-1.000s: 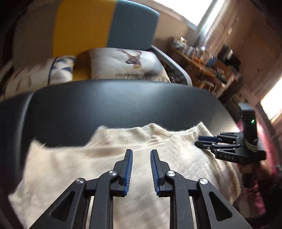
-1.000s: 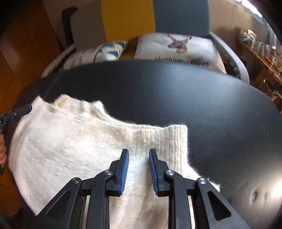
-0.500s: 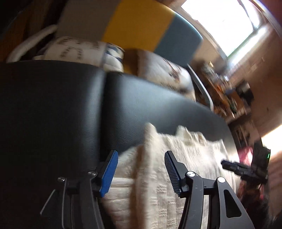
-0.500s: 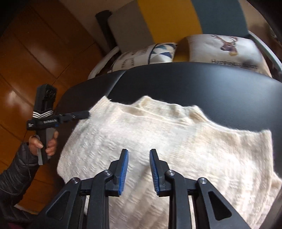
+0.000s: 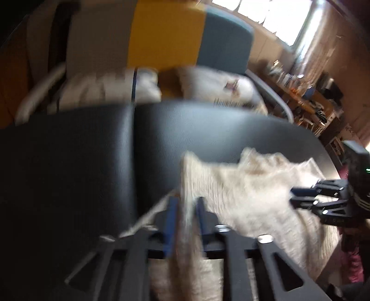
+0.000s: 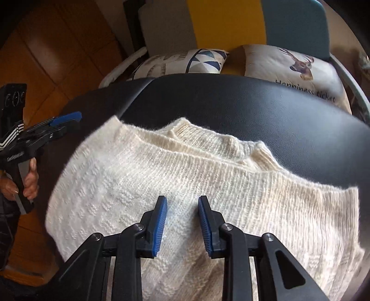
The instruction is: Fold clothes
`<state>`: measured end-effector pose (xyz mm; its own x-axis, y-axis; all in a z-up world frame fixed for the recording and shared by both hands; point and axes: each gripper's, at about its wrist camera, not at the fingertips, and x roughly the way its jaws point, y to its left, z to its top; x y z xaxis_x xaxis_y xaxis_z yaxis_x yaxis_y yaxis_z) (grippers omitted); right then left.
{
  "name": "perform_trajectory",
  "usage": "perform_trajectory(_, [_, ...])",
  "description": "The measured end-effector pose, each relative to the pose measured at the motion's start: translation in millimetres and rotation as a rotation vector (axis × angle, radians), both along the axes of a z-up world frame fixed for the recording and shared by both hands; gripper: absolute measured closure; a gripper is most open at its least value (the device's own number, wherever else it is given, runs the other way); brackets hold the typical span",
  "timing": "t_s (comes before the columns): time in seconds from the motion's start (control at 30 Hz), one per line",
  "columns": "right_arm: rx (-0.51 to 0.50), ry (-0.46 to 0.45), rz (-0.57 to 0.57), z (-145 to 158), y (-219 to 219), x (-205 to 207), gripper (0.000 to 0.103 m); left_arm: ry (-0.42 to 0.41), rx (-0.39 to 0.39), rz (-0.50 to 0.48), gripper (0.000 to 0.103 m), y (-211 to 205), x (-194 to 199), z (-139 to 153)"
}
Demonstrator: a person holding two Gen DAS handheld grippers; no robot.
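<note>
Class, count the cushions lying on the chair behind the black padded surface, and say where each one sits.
2. A cushion with blue triangles lies on the left of the seat; a deer-print cushion lies on the right. Their lower edges are hidden behind the black surface, so another could be concealed.

A grey, yellow and teal sofa [image 6: 226, 20] with cushions [image 6: 293, 62] fills the top; wooden floor [image 6: 46, 55] at left; bright window [image 5: 277, 16] upper right.
</note>
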<state>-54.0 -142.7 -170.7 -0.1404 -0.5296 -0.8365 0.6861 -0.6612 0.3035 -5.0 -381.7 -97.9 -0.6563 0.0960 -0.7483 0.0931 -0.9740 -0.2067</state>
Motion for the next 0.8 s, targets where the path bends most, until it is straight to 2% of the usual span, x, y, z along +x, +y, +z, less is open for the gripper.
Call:
perform_trajectory(0.07, [-0.031, -0.021, -0.008, 2.7, 7.3, 2.2, 0.075, 0.05, -0.018, -0.107, 0.036, 16.8, -7.8, 16.2])
perform_trajectory(0.17, [-0.032, -0.017, -0.003, 4.9, 13.9, 6.1, 0.075, 0.036, -0.085, -0.268, 0.035, 48.8, -29.2, 20.5])
perform_trajectory(0.27, [-0.007, 0.007, 0.01, 7.1, 17.2, 8.3, 0.075, -0.065, -0.176, -0.412, 0.035, 78.5, -53.8, 0.2])
perform_trajectory(0.33, [0.015, 0.028, 0.013, 8.6, 19.2, 8.0, 0.075, -0.143, -0.19, -0.473, 0.035, 91.1, -67.6, -16.4])
perform_trajectory(0.4, [0.04, 0.047, 0.011, 8.9, 20.8, 7.4, 0.075, -0.19, -0.191, -0.478, 0.037, 95.8, -77.2, -31.0])
perform_trajectory(0.43, [0.049, 0.047, 0.007, 6.5, 21.8, 6.3, 0.075, -0.207, -0.178, -0.473, 0.046, 96.1, -78.9, -36.6])
perform_trajectory(0.47, [0.058, 0.047, 0.003, 4.2, 22.7, 5.3, 0.075, -0.215, -0.175, -0.46, 0.078, 96.2, -79.7, -40.5])
perform_trajectory(0.5, [0.064, 0.047, -0.001, 2.1, 23.6, 4.5, 0.075, -0.211, -0.175, -0.445, 0.094, 96.1, -78.8, -42.3])
perform_trajectory(0.63, [0.036, 0.046, -0.028, 0.7, 28.9, 6.7, 0.075, -0.149, -0.134, -0.37, 0.095, 89.8, -63.7, -40.2])
perform_trajectory(0.73, [0.0, 0.088, -0.052, 14.7, 30.6, 4.4, 0.075, -0.084, -0.139, -0.314, 0.096, 86.8, -51.8, -28.8])
perform_trajectory(0.8, [0.012, 0.09, -0.06, 15.5, 26.7, -0.4, 0.075, -0.031, -0.146, -0.273, 0.096, 87.2, -53.1, -17.9])
